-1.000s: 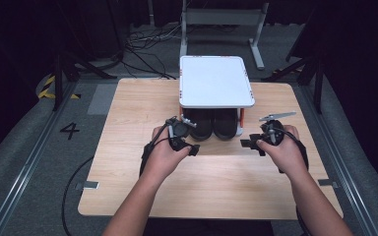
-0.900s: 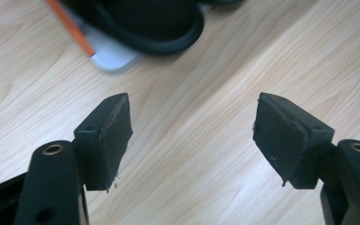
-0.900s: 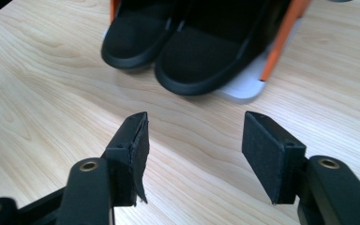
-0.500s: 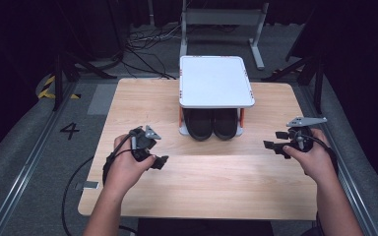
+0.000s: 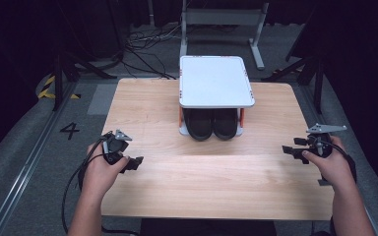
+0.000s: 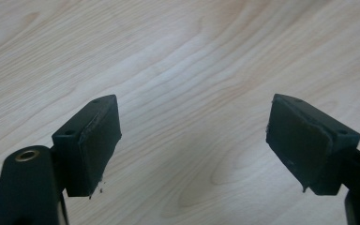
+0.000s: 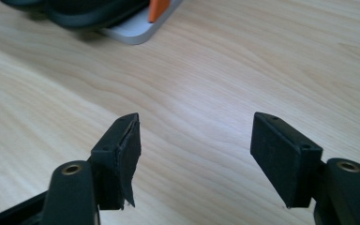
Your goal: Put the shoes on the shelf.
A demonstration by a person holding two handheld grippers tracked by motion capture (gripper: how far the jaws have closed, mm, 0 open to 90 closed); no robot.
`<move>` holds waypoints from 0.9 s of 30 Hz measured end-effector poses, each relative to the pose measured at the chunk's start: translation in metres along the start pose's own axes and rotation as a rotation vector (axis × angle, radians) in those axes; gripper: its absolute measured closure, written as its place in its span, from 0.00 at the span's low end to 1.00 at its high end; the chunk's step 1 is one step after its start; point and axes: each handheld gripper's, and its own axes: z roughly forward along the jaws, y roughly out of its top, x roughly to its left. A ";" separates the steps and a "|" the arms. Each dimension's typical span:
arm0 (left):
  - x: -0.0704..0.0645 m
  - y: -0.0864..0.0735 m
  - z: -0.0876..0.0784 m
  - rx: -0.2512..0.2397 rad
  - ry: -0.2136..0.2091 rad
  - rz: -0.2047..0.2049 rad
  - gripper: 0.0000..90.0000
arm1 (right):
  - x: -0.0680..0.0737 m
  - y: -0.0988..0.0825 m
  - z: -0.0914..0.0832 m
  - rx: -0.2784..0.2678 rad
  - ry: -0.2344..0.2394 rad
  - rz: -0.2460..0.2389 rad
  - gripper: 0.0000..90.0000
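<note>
- Shoes [image 5: 210,124]: a black pair, side by side under the white shelf [image 5: 215,81], mid-table toward the far edge.
- Left gripper [image 5: 134,163]: near the table's left edge, jaws just opened further, spread over bare wood.
- Right gripper [image 5: 289,150]: near the right edge, jaws spread, holding nothing.

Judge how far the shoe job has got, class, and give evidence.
Done: both black shoes sit side by side on the lower shelf of the white rack. In hand: nothing; the left claw and right claw are open over bare table. Left: seemingly nothing.
</note>
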 end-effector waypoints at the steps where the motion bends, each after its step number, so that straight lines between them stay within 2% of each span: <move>1: 0.000 0.000 0.000 0.000 0.000 0.000 0.21 | -0.003 -0.002 0.001 -0.026 0.007 0.004 0.36; 2: 0.005 -0.003 0.002 -0.017 0.017 -0.030 0.21 | -0.003 -0.002 0.001 -0.026 0.007 0.004 0.36; 4: 0.012 -0.008 0.010 -0.032 0.047 -0.067 0.20 | -0.009 -0.007 0.005 -0.071 0.031 0.042 0.33; 5: 0.014 -0.009 0.012 -0.028 0.046 -0.070 0.19 | -0.012 -0.010 0.010 -0.105 0.043 0.062 0.33; 7: 0.017 -0.013 0.018 -0.034 0.044 -0.082 0.20 | -0.014 -0.014 0.017 -0.126 0.041 0.064 0.31; 10: 0.020 -0.015 0.022 -0.043 0.053 -0.089 0.19 | -0.016 -0.018 0.024 -0.122 0.026 0.047 0.30; 11: 0.021 -0.015 0.024 -0.053 0.052 -0.094 0.19 | -0.018 -0.022 0.031 -0.118 0.015 0.037 0.30; 14: 0.026 -0.018 0.033 -0.095 0.051 -0.092 0.19 | -0.020 -0.026 0.038 -0.097 0.000 0.030 0.30; 17: 0.027 -0.020 0.043 -0.104 0.043 -0.076 0.19 | -0.022 -0.030 0.046 -0.088 -0.013 0.028 0.30; 23: 0.029 -0.022 0.053 -0.098 0.061 -0.100 0.19 | -0.025 -0.035 0.051 -0.079 -0.030 0.045 0.30; 25: 0.031 -0.022 0.052 -0.064 0.068 -0.097 0.19 | -0.026 -0.036 0.052 -0.080 -0.060 0.067 0.31; 26: 0.030 -0.023 0.052 -0.050 0.064 -0.119 0.19 | -0.027 -0.037 0.052 -0.085 -0.084 0.074 0.32; 27: 0.030 -0.023 0.052 -0.050 0.064 -0.119 0.19 | -0.027 -0.037 0.052 -0.085 -0.084 0.074 0.32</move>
